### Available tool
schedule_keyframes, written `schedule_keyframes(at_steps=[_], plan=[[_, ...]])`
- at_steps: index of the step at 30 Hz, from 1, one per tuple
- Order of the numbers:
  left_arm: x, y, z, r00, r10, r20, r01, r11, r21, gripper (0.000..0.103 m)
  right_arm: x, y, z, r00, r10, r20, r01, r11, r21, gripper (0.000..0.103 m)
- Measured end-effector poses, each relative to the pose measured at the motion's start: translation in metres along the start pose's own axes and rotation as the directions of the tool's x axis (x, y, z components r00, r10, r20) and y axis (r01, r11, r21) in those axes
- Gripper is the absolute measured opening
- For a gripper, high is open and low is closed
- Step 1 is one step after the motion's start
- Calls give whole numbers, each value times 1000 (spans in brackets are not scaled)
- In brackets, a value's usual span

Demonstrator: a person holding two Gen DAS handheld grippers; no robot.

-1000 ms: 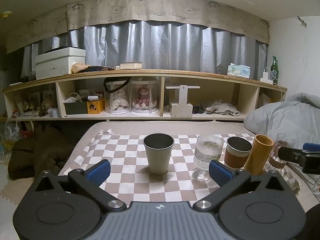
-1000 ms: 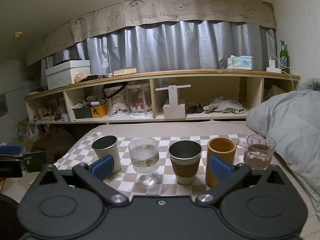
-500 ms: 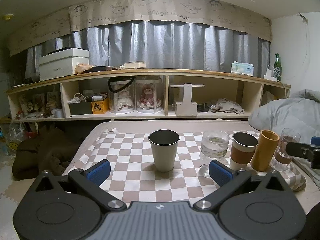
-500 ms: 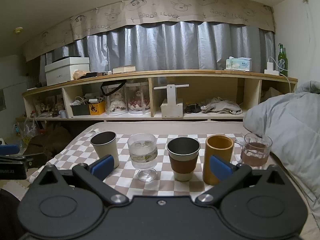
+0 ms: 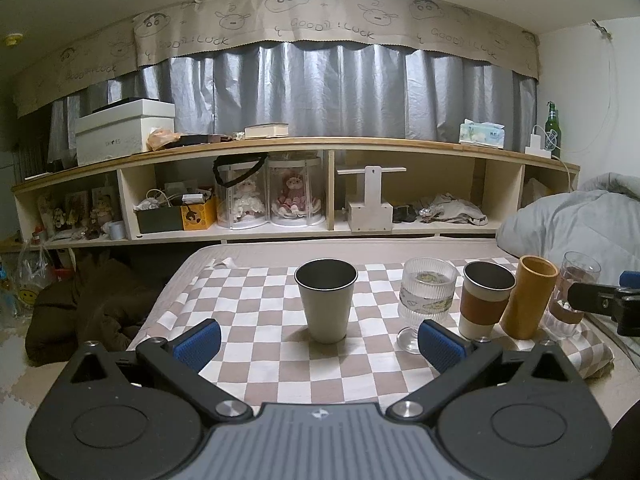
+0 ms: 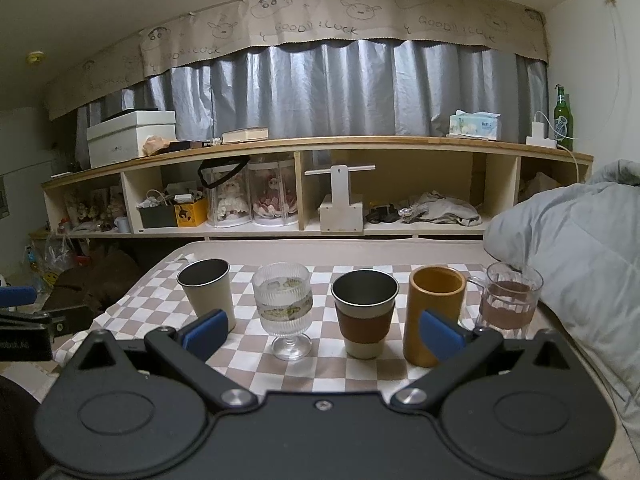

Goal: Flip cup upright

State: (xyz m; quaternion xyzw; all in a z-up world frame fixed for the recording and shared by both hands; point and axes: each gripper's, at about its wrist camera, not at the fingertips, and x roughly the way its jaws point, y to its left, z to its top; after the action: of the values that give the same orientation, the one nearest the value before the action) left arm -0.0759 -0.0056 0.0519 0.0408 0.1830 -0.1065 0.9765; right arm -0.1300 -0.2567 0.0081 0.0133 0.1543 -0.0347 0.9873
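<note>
Several cups stand upright in a row on a checkered cloth [image 5: 264, 320]. From left: a white metal cup [image 5: 326, 300] [image 6: 208, 294], a ribbed stemmed glass [image 5: 426, 304] [image 6: 286, 312], a metal cup with a brown sleeve [image 5: 486, 300] [image 6: 364, 312], a tall orange cup [image 5: 528, 296] [image 6: 432, 312] and a clear glass mug [image 5: 572, 292] [image 6: 510, 300]. My left gripper [image 5: 318, 344] is open and empty, just short of the white cup. My right gripper [image 6: 322, 334] is open and empty, in front of the glass and the sleeved cup.
A long wooden shelf [image 5: 320, 148] with boxes and doll cases runs behind the table. A grey duvet [image 6: 572, 248] lies at the right. A dark bundle [image 5: 92, 304] sits on the floor at the left. The right gripper's tip [image 5: 600, 300] shows beside the mug.
Both grippers have drawn back and risen a little from the cups. The orange cup, tilted a second ago, now stands upright. Both grippers stay open.
</note>
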Motion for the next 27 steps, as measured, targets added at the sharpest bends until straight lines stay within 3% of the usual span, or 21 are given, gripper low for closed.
schedule_keyframes(at_steps=[27], plan=[[0, 0, -1, 1000, 0, -3, 0, 1000, 4, 103, 2, -1, -1, 1000, -6, -2, 6, 1000, -4, 103]])
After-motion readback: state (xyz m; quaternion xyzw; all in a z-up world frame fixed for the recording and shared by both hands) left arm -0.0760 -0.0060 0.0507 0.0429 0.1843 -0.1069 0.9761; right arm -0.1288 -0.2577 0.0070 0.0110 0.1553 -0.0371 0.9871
